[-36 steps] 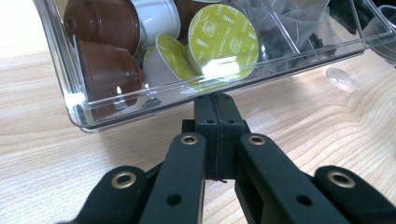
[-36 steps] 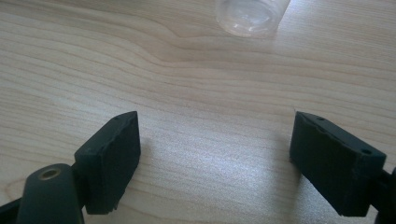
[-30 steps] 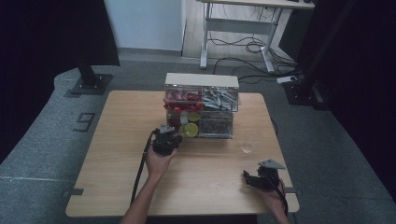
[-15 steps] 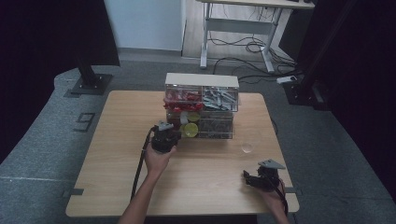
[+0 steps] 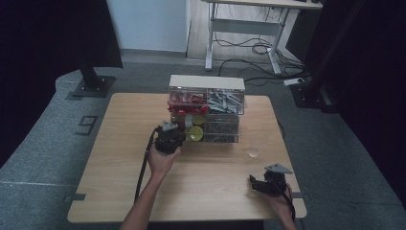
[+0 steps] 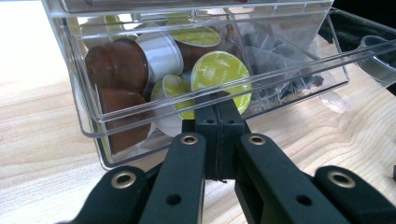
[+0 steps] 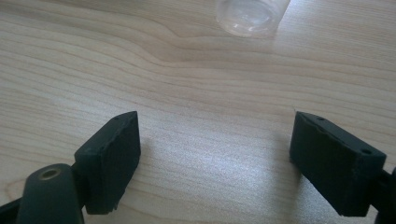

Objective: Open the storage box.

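Note:
A clear plastic drawer unit (image 5: pixel 206 108) stands at the back middle of the wooden table (image 5: pixel 119 153). Its lower left drawer (image 6: pixel 93 126) holds several coffee capsules, brown (image 6: pixel 116 65) and green-lidded (image 6: pixel 219 74). My left gripper (image 5: pixel 179 135) is shut, its tips (image 6: pixel 218 100) right at that drawer's front wall; whether they pinch a handle I cannot tell. My right gripper (image 5: pixel 253 182) rests open near the table's front right corner, nothing between its jaws (image 7: pixel 215 140).
A small clear cup (image 5: pixel 253 153) sits on the table between the drawer unit and my right gripper, at the top of the right gripper view (image 7: pixel 251 16). Upper drawers hold red (image 5: pixel 187 101) and grey (image 5: pixel 225 100) parts. A desk frame and cables stand behind the table.
My left gripper has crept slightly toward the drawer unit. The right gripper has not moved.

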The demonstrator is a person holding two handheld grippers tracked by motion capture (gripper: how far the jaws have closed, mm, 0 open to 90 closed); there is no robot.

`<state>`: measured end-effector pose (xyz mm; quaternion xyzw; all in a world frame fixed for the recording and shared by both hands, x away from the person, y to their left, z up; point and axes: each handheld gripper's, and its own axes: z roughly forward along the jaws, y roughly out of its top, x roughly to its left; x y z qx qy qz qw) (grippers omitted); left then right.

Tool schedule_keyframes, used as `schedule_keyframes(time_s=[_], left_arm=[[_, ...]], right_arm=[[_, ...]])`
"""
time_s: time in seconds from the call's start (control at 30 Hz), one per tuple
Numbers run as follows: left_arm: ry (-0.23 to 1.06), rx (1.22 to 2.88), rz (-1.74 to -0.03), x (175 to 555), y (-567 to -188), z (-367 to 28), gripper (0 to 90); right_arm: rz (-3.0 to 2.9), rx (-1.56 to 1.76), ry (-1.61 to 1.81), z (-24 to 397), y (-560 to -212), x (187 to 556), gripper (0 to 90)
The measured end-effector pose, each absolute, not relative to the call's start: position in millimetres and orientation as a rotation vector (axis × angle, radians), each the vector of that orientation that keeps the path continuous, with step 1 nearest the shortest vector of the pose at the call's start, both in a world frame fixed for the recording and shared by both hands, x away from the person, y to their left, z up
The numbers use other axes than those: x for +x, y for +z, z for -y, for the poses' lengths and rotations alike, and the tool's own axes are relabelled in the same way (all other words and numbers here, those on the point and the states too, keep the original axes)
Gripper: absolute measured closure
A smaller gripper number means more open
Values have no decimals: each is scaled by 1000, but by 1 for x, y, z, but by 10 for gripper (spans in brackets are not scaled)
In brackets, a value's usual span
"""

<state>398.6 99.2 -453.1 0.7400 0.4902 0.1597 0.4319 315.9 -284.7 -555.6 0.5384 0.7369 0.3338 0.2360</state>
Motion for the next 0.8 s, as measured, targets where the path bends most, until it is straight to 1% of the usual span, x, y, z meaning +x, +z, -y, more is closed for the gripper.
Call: schedule_keyframes(time_s=[0.8], left_arm=[[396,1821,-1217,407,-441,-97,900]], right_arm=[[-2020,1477,916,285,-556,316,168]])
